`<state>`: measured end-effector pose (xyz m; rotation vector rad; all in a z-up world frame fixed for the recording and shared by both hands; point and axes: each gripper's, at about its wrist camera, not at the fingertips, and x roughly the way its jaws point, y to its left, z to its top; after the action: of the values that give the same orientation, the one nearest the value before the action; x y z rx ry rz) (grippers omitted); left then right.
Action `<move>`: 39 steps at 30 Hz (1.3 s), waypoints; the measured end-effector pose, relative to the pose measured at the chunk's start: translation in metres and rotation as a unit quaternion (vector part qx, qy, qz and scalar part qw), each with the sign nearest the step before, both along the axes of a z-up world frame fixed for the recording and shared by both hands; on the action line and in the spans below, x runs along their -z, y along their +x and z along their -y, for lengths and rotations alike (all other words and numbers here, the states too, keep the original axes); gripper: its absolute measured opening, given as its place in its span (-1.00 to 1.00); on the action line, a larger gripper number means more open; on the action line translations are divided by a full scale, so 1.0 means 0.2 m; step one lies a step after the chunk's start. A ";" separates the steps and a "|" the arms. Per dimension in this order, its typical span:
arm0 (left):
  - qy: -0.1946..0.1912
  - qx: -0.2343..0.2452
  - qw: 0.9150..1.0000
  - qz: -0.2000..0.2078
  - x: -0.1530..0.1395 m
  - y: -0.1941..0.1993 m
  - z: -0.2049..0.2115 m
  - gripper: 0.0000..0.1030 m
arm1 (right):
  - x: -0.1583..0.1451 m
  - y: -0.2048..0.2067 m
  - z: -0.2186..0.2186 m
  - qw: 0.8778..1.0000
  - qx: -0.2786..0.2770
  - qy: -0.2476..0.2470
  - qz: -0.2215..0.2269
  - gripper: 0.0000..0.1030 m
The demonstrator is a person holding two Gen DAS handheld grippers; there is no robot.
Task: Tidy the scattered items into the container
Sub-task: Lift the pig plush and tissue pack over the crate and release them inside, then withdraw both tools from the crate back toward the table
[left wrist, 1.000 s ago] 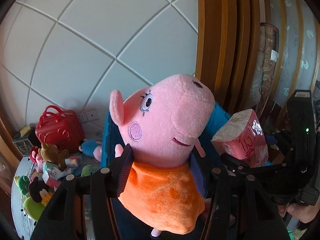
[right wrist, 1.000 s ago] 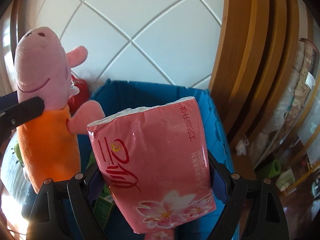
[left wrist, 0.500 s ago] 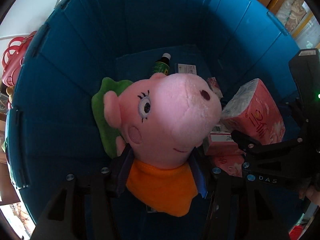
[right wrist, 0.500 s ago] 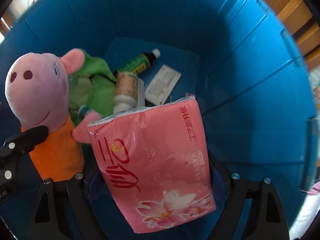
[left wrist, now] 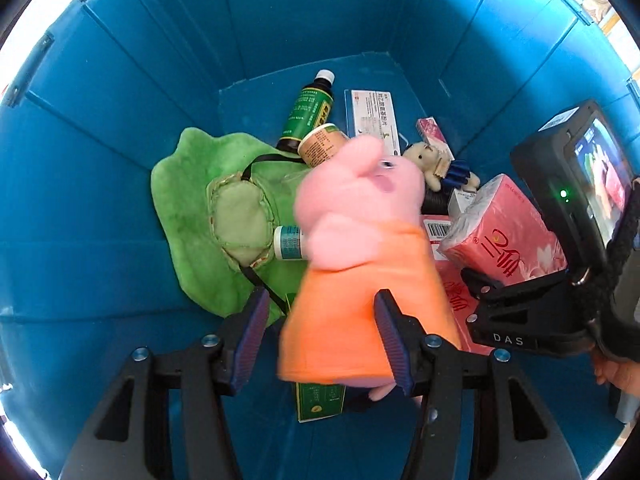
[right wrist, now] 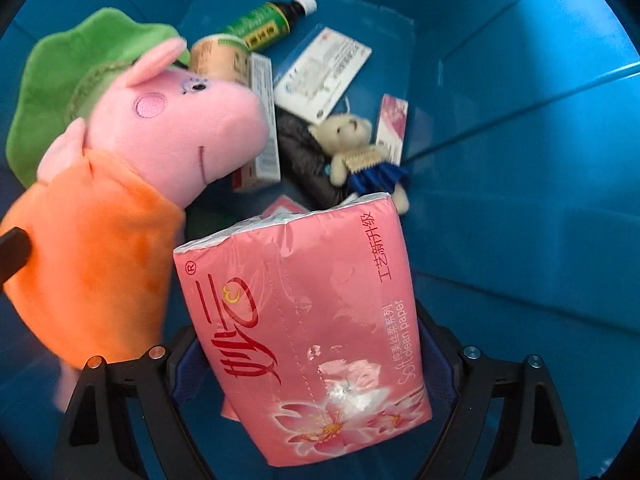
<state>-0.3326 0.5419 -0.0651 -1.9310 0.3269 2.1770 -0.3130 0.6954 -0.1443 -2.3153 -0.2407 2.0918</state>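
Note:
Both grippers point down into the blue bin [left wrist: 100, 200]. My left gripper [left wrist: 320, 320] has the pink pig plush [left wrist: 360, 280] between its pads, by the orange dress. The pig is blurred and tipped head-first toward the bin floor. In the right wrist view the pig [right wrist: 168, 128] leans at the left. My right gripper [right wrist: 312, 364] is shut on the pink tissue pack [right wrist: 304, 340], whose sides hide the pads. From the left wrist view the tissue pack [left wrist: 504, 236] and the right gripper [left wrist: 520, 312] hang at the right.
On the bin floor lie a green plush [left wrist: 200, 208], a green bottle [left wrist: 308, 116], a white medicine box [left wrist: 374, 116], a small teddy bear [right wrist: 352, 140] and several small boxes. The bin wall [right wrist: 520, 160] rises on all sides. A person's fingers [left wrist: 616, 372] show at the right edge.
Both grippers swung from facing the wall to pointing down and sank into the bin. The pig's head tipped forward, away from the camera. The tissue pack stayed in its grip.

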 end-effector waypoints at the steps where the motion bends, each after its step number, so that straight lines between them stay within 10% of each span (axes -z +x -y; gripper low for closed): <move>1: -0.001 -0.001 1.000 0.001 0.00 0.00 0.00 0.04 | 0.01 0.00 0.00 1.000 0.000 0.001 0.003 0.70; 16: 0.007 0.001 1.000 0.004 -0.06 0.06 0.02 0.04 | -0.16 0.06 0.03 1.000 0.000 -0.017 -0.009 0.94; 39: 0.045 0.052 0.992 -0.107 -0.46 0.55 0.14 0.04 | -0.63 0.51 0.07 0.991 -0.035 -0.036 -0.124 0.99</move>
<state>-0.2235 0.5133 0.0267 -1.6004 0.3499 2.2921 -0.2109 0.6818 -0.0193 -2.0811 -0.2478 2.4321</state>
